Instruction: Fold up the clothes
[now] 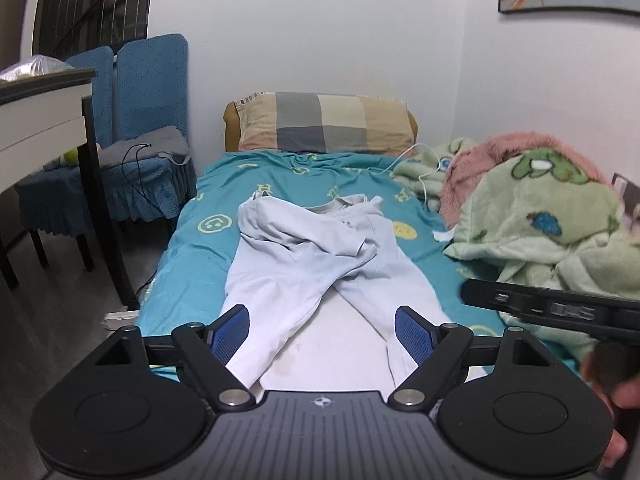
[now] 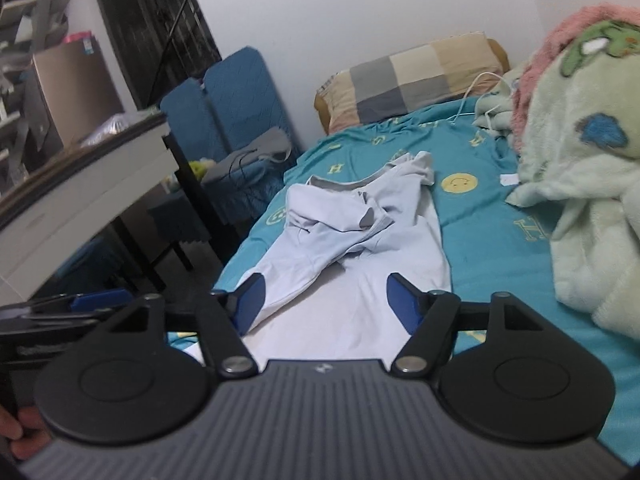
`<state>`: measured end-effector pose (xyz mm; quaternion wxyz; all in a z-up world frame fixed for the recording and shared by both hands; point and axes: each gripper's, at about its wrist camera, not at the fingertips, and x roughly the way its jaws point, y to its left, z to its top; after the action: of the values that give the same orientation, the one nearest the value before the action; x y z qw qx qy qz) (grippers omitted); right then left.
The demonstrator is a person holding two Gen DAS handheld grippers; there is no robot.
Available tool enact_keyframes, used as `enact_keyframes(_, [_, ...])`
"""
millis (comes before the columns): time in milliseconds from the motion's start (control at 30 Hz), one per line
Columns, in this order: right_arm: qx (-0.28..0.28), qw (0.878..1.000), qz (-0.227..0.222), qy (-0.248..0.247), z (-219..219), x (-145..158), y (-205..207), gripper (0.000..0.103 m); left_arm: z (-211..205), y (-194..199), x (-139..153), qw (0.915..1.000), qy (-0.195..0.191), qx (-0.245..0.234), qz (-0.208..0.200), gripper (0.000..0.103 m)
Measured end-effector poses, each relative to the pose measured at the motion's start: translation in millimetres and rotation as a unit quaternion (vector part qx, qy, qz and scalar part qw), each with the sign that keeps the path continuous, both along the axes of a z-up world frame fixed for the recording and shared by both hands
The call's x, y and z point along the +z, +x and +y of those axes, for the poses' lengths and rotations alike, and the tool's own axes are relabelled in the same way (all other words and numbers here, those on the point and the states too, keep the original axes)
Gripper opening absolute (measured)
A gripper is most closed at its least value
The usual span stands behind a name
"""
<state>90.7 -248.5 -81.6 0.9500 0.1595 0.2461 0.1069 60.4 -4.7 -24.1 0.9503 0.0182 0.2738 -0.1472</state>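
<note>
A pale long-sleeved shirt (image 1: 320, 264) (image 2: 352, 248) lies on the teal bedsheet (image 1: 192, 264) (image 2: 492, 208), hem toward me, both sleeves folded across its chest. My left gripper (image 1: 322, 330) hovers open above the shirt's lower part, nothing between its blue pads (image 1: 230, 332). In the right wrist view my right gripper (image 2: 324, 300) is open too, over the same lower area, holding nothing. The right gripper's black body (image 1: 560, 308) shows at the right edge of the left view, a hand (image 1: 612, 396) under it. The left gripper (image 2: 72, 308) appears at the left of the right view.
A checked pillow (image 1: 324, 122) (image 2: 416, 76) lies at the head of the bed. A heap of green and pink blankets (image 1: 532, 208) (image 2: 588, 160) fills the bed's right side, with a white cable (image 1: 420, 160). Left of the bed stand a blue-covered chair (image 1: 136, 128) (image 2: 236, 120) and a desk (image 1: 48, 120) (image 2: 88, 184).
</note>
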Motion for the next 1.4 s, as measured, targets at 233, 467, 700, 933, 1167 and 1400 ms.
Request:
enact_keyframes(233, [0.022,0.997,0.006,-0.069,23,-3,106,0.065,16,22,-9,0.9997,-0.014,0.017,0.009,0.082])
enact_keyframes(467, [0.010,0.989,0.051,-0.135,37,-46,214,0.061,29,50,-25,0.9989,-0.021,0.037,0.020,0.082])
enact_keyframes(700, [0.025,0.989,0.056,-0.134,41,-66,240,0.004,39,59,-33,0.9975,-0.039,0.042,0.042,0.082])
enact_keyframes(933, [-0.038,0.993,-0.004,-0.115,33,-36,269,0.004,33,46,-28,0.9979,-0.048,0.030,0.031,0.082])
enact_keyframes(1167, [-0.089,0.989,0.029,-0.112,18,-58,322,0.004,37,55,-37,0.9964,-0.050,0.051,0.045,0.082])
enact_keyframes(1400, [-0.107,0.987,0.063,-0.106,7,-93,355,0.005,38,72,-57,0.9945,-0.040,0.062,0.075,0.082])
